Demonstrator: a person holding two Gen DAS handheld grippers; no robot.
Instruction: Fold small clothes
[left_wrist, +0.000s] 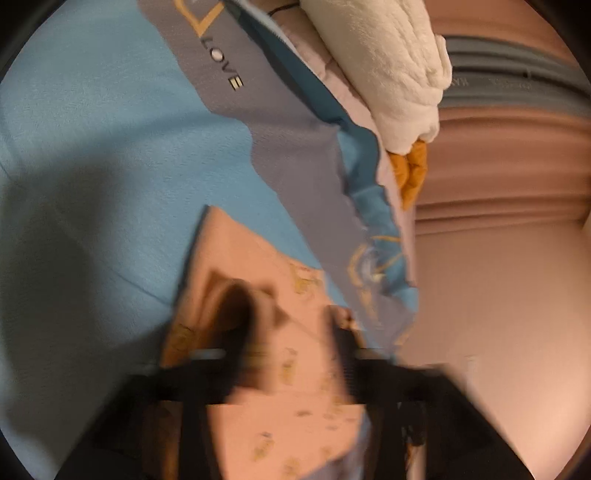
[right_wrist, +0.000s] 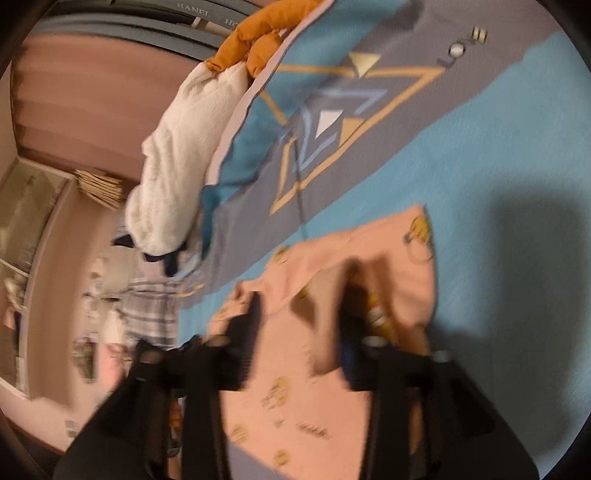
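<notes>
Pink garment (left_wrist: 240, 258) spread on blue bedsheet (left_wrist: 92, 129) at lower centre of both views, left gripper (left_wrist: 291, 332) parted above it, right gripper (right_wrist: 303, 314) likewise parted, fabric between blurred fingers, white plush (left_wrist: 388, 74) at upper right.

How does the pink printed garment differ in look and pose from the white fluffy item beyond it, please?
The pink garment is thin, printed with small yellow motifs, and lies spread on the blue sheet. The white fluffy item is thick, plain and bunched into a roll at the bed's far edge. The pink garment sits right before both tools; the white item lies well beyond them. Both are soft fabric things on the bed.
</notes>
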